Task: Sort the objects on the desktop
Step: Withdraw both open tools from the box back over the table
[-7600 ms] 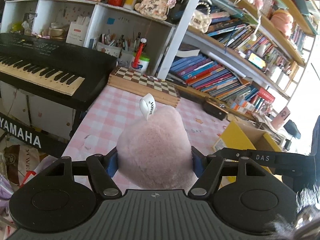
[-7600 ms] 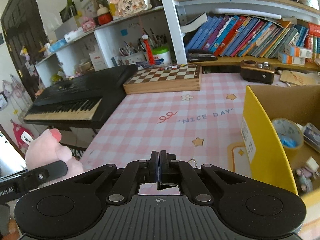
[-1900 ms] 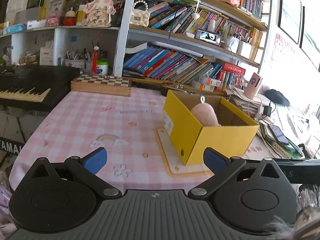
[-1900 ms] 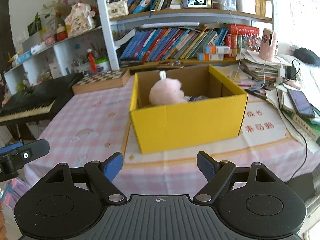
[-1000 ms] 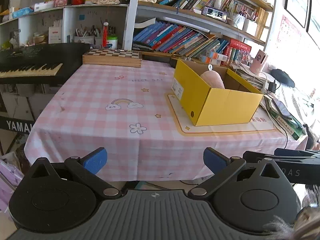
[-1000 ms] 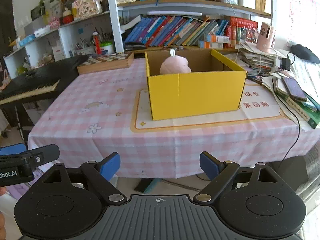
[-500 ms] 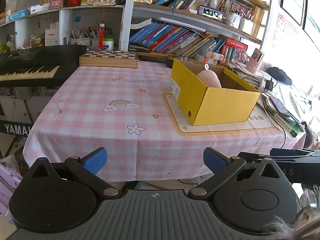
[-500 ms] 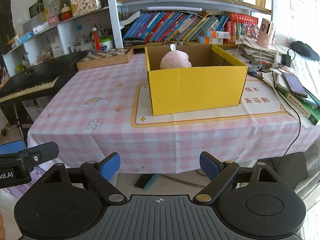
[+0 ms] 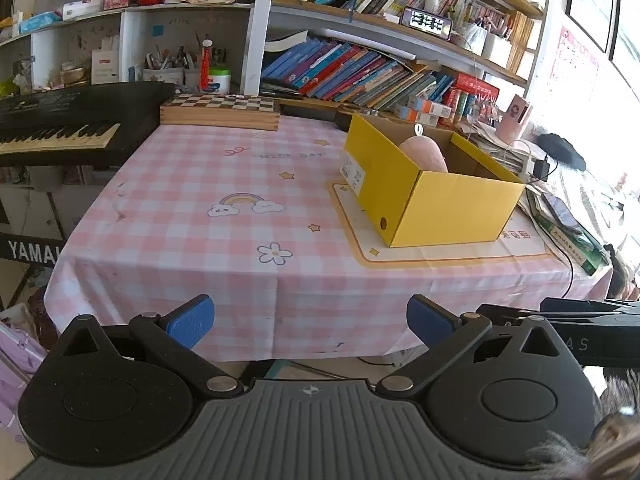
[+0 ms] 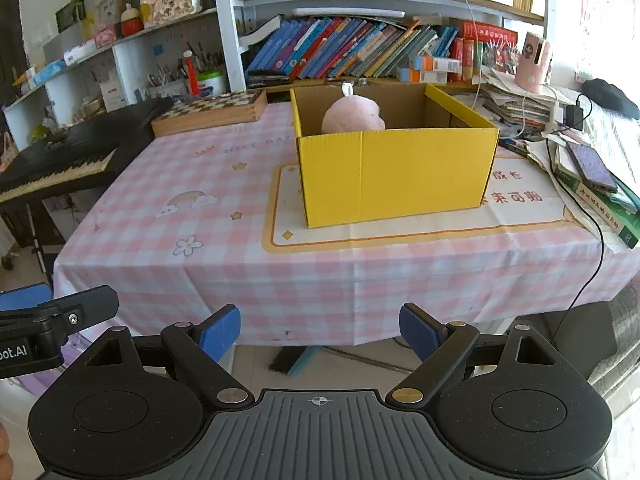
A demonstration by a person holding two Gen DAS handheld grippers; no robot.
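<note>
pink plush toy [image 10: 352, 114] inside yellow cardboard box [image 10: 396, 176] near table's right edge; both jaws wide, empty; sorting apparently finished, no next grasp evident.

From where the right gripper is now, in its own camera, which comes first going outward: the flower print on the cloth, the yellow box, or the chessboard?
1. Flower print, near table edge, left.
2. Yellow box, middle, right of centre.
3. Chessboard, far end, left, by the shelves.

pink-and-white checked tablecloth [image 10: 168, 240] with rainbow, star and flower prints; yellow box [image 10: 394, 176] at centre, brown inside; pale pink plush [image 10: 353, 116]; brown-and-cream chessboard [image 10: 210, 106] upper left; blue pads [image 10: 220, 332].
</note>
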